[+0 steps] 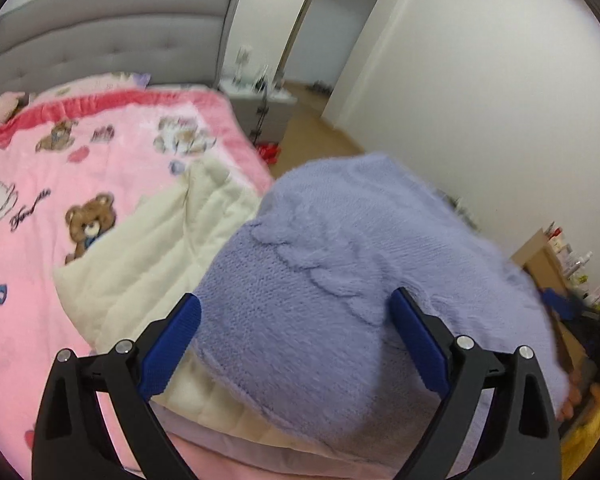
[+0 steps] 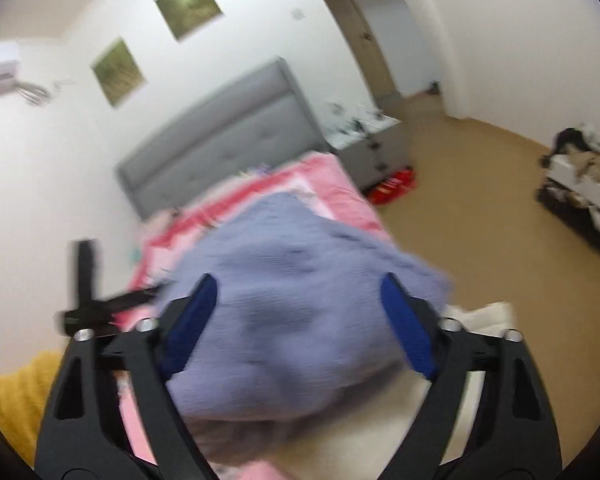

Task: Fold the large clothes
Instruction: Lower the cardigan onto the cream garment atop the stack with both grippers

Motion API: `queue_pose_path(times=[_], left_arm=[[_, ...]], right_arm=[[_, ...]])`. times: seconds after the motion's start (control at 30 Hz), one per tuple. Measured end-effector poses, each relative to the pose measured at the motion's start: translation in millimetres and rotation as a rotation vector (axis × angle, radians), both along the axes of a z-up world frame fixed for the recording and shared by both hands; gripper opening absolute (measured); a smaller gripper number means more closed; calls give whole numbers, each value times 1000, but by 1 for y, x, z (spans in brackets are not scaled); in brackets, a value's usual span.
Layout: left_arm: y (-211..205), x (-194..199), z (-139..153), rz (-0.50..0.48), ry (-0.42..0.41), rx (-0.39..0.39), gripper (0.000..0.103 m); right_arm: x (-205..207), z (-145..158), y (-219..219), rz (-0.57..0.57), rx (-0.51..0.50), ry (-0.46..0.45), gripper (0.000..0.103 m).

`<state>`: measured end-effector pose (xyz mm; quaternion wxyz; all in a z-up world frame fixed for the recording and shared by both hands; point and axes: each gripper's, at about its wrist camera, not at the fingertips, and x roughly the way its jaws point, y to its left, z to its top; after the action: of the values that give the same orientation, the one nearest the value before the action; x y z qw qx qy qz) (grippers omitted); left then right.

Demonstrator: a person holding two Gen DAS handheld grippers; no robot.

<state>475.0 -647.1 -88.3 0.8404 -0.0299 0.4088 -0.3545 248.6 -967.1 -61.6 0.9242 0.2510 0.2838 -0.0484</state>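
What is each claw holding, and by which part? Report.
Cannot tell: the purple sweater bulges between the pads of left claw and right claw; grip unclear.

The sweater [image 1: 340, 280] is a soft lavender-blue knit with raised scalloped shapes in the same colour. Under it lies a cream quilted blanket [image 1: 148, 248], stitched in plain channels. The bed cover [image 1: 60, 168] is pink with a deeper coral-red band near the top, printed with brown teddy bears, blue ribbon bows, white cloud-like shapes and dark script. The headboard [image 1: 108, 40] is grey, button-tufted. The left claw [image 1: 296, 336] and the right claw [image 2: 300, 320] are black with royal-blue pads. The walls are white, the floor [image 2: 480, 208] tan. Two wall pictures [image 2: 188, 4] are olive-green. A mustard-yellow cloth [image 2: 16, 396] shows at the lower left of the right wrist view, and something red [image 2: 392, 184] lies on the floor by the bed.
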Motion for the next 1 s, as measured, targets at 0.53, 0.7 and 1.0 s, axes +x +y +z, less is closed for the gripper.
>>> queue_pose_path(times=[0.53,0.7,1.0], left_arm=[[-42,-80,4,-190,-40,-22,93],[-44,-87,2,-205,-27,29,94],[-54,-102,1,-219,-61,95,94]], right_arm=[[62,23,-26,58,-228,173,11],[66,-39,-31,62,-180,365,11],[52,-76,-54,-47,-19,355,28]])
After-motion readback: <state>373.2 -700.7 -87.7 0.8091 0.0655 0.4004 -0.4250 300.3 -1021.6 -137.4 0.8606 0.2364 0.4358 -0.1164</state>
